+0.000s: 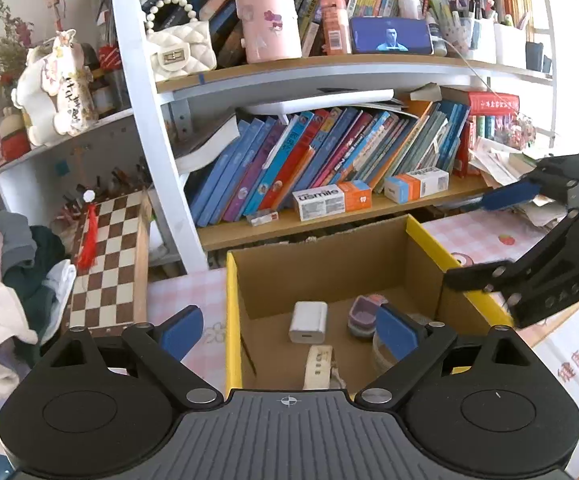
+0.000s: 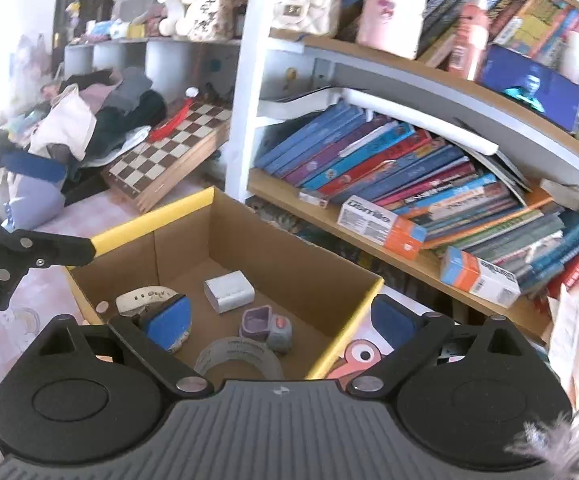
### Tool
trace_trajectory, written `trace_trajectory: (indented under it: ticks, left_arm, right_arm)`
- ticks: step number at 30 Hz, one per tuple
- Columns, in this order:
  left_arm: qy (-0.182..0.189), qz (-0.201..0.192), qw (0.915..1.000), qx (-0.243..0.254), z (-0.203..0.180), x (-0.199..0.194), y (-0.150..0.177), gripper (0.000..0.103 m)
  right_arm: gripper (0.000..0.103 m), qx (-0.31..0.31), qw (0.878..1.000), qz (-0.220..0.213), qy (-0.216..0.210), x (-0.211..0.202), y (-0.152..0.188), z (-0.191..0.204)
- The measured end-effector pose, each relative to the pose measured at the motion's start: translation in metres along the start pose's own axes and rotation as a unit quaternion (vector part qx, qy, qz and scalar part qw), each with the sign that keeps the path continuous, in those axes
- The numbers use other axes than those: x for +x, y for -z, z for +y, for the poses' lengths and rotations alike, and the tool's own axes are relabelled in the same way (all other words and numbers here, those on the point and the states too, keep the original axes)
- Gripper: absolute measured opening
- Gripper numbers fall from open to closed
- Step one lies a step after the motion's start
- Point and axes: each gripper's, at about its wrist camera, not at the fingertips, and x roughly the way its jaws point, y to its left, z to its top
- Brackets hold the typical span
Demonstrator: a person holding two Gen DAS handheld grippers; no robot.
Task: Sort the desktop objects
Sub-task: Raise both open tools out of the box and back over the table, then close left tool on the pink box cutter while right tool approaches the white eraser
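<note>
A cardboard box with a yellow rim [image 1: 231, 300] [image 2: 153, 216] stands on the pink desk cover. On its floor lie a white charger [image 1: 308, 321] [image 2: 229, 291], a small purple container [image 1: 363, 314] [image 2: 257, 322], a white watch strap [image 1: 319, 366] [image 2: 143, 298] and a grey tape roll [image 2: 237, 358]. My left gripper [image 1: 289, 332] hangs open above the box's left wall, nothing between its blue pads. My right gripper [image 2: 281, 320] is open above the right wall, also empty. Each gripper shows in the other's view: the right gripper [image 1: 489, 236] and the left gripper [image 2: 49, 210].
Directly behind the box is a shelf of leaning books [image 1: 329, 152] with toothpaste cartons [image 1: 331, 200] in front. A chessboard [image 1: 107, 264] and a heap of clothes [image 1: 5, 280] lie to the left. A phone [image 1: 391, 35] and a pink holder [image 1: 267, 12] stand on the upper shelf.
</note>
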Motion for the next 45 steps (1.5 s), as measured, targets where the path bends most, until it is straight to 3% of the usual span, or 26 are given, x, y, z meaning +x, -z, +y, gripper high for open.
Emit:
trace_trajectory:
  ticks: [17,36,45]
  left_arm:
    - [0.007,0.011,0.9998,-0.017,0.016,-0.036,0.04,0.095]
    - [0.029,0.05,0.9975,-0.04,0.027,-0.075,0.104,0.095]
    - [0.054,0.079,0.995,-0.028,0.015,-0.081,0.13,0.095]
  right_arm:
    - [0.098,0.078,0.995,0.024,0.062,-0.048,0.045,0.023]
    - [0.1,0.157,0.976,0.077,0.132,-0.091,0.107,0.079]
    - [0.1,0.178,0.969,0.11,0.132,-0.094,0.135,0.109]
